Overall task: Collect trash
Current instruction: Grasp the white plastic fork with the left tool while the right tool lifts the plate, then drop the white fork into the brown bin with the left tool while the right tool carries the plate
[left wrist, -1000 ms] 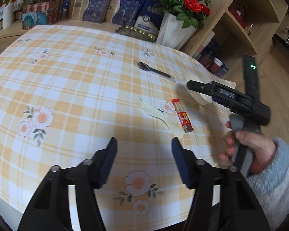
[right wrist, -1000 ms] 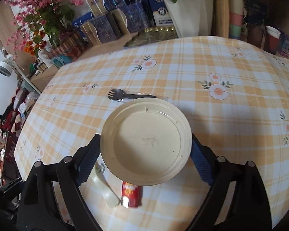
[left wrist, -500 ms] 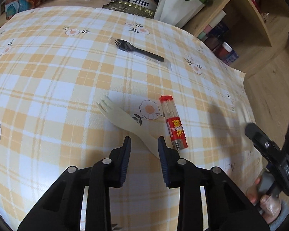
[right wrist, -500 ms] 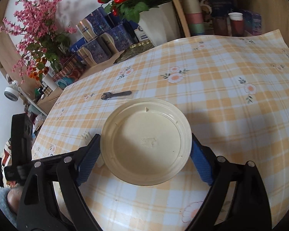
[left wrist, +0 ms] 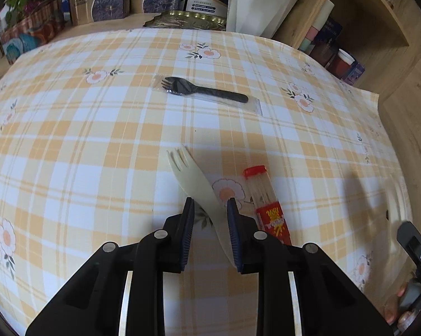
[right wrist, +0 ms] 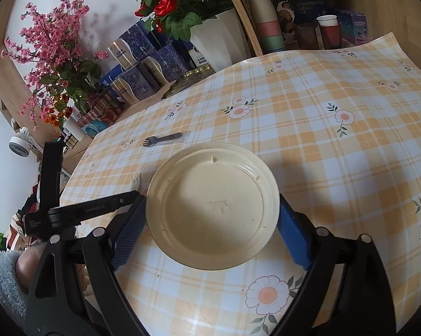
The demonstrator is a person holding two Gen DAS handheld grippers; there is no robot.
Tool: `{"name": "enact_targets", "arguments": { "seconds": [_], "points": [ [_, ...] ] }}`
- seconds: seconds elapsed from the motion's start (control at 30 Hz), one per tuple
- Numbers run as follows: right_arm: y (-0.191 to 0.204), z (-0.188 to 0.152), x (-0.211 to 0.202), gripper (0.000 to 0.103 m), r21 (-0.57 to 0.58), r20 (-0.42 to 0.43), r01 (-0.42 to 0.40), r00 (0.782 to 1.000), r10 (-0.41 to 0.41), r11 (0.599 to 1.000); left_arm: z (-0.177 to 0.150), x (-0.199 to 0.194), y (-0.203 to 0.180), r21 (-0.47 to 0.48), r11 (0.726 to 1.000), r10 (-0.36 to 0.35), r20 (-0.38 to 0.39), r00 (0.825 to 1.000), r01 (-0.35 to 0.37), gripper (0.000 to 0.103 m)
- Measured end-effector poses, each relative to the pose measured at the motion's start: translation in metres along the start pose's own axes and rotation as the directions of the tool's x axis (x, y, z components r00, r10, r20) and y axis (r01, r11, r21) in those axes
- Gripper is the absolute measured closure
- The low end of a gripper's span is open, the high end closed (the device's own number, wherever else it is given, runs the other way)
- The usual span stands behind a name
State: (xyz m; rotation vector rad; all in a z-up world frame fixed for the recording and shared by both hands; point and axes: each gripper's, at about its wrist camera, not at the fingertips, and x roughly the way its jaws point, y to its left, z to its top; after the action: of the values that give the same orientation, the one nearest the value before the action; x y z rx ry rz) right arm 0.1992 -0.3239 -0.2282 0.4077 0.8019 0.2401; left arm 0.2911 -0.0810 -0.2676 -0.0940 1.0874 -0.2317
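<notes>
Since a second ago the left gripper [left wrist: 210, 207] has travelled across the tablecloth [left wrist: 70, 145] to the cream fork [left wrist: 195, 184], and its jaws, wide apart then, are closing with the fork's handle between them; the handle lies against the right pad, while a gap shows on the left side, so the pads do not yet pinch it. Over the same second the right gripper [right wrist: 210, 210] has carried the cream plastic lid [right wrist: 212, 205] away from the spot beside the toothpick tube, and the left wrist view now shows only its black body at the lower right edge. Its jaws stand wide, clamped on opposite rims of the round lid, which is held above the cloth with its hollow side facing the camera.

On the tabletop, the cream fork lies slanted, tines pointing toward the far edge. Just right of it lies the toothpick tube [left wrist: 266, 201], red cap toward the far edge and red label toward the near edge, apart from the fork. Farther toward the far edge lies a black fork [left wrist: 205, 91] in a clear wrapper. Beyond the far edge stand a white flowerpot [right wrist: 219, 42] with red roses and blue boxes [right wrist: 137, 64].
</notes>
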Motion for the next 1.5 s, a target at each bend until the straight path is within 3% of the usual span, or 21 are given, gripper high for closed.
{"name": "enact_targets", "arguments": {
  "seconds": [0.17, 0.2, 0.23, 0.4, 0.8, 1.07, 1.5],
  "points": [
    [-0.005, -0.006, -0.004, 0.016, 0.018, 0.001, -0.002, 1.000, 0.002, 1.000, 0.002, 0.006, -0.019, 0.109, 0.989, 0.095, 0.027, 0.995, -0.097, 0.080],
    [-0.006, -0.007, -0.004, 0.016, 0.022, 0.000, -0.001, 1.000, 0.001, 1.000, 0.002, 0.007, -0.021, 0.132, 0.987, 0.090, 0.030, 0.996, -0.093, 0.086],
    [-0.006, -0.008, -0.004, 0.016, 0.023, -0.001, -0.001, 1.000, 0.001, 1.000, 0.002, 0.006, -0.020, 0.140, 0.989, 0.042, 0.020, 0.999, -0.044, 0.091],
    [-0.002, -0.014, -0.009, 0.016, -0.002, -0.004, 0.008, 1.000, -0.008, 1.000, -0.010, -0.014, -0.012, 0.144, 0.988, -0.064, 0.028, 0.998, 0.059, 0.091],
    [0.020, -0.033, -0.032, 0.016, 0.017, -0.006, -0.028, 1.000, 0.028, 0.999, -0.052, -0.085, 0.009, 0.135, 0.967, -0.222, 0.026, 0.975, 0.217, 0.091],
    [0.038, -0.058, -0.064, 0.016, 0.021, -0.010, -0.027, 1.000, 0.027, 0.999, -0.095, -0.139, -0.002, 0.234, 0.936, -0.279, 0.047, 0.959, 0.261, 0.091],
    [0.054, -0.108, -0.129, 0.016, 0.013, 0.004, 0.006, 1.000, -0.006, 1.000, -0.195, -0.172, -0.020, 0.367, 0.857, -0.367, -0.062, 0.928, 0.363, 0.091]
  ]
}}
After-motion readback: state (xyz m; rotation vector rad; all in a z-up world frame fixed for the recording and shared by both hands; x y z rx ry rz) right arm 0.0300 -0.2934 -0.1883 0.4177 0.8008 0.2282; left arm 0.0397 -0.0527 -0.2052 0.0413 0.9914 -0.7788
